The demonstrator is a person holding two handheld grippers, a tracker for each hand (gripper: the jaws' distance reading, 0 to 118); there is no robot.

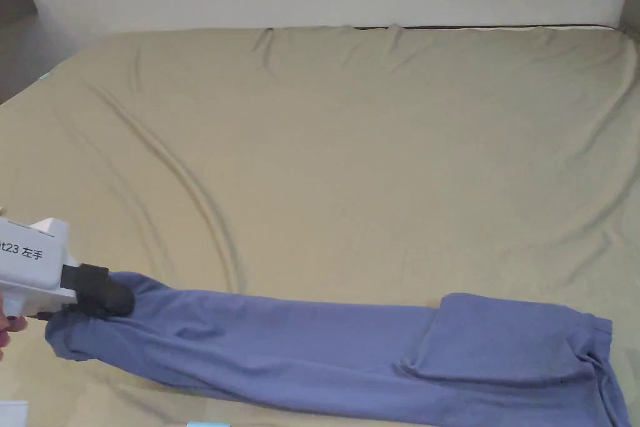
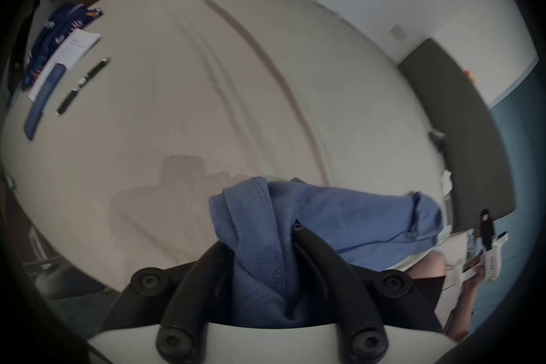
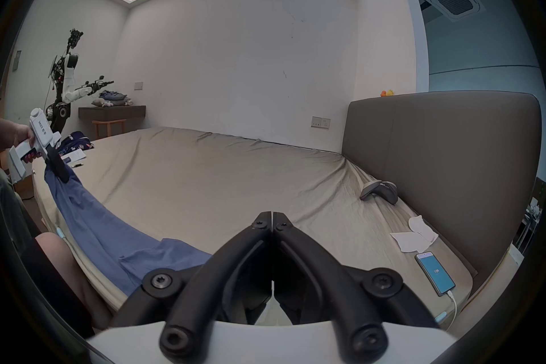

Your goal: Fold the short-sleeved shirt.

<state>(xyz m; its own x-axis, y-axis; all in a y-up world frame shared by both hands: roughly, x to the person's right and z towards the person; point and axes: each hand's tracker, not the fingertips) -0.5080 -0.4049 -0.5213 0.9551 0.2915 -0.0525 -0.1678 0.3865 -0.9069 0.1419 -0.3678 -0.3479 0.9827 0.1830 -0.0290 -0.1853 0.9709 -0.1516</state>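
Blue shirt (image 1: pixel 325 347) stretched left-right, left gripper (image 1: pixel 115 300) clamping end

The shirt (image 1: pixel 350 347) lies stretched along the near edge of the bed (image 1: pixel 375 153), one end clamped between the jaws of the left gripper (image 1: pixel 115 300). The right gripper (image 3: pixel 272 218), jaws together, sits past the shirt's other end. Beyond the right gripper, a phone (image 3: pixel 435 273) and papers (image 3: pixel 415 236) lie on the bed beside the headboard (image 3: pixel 443 163).
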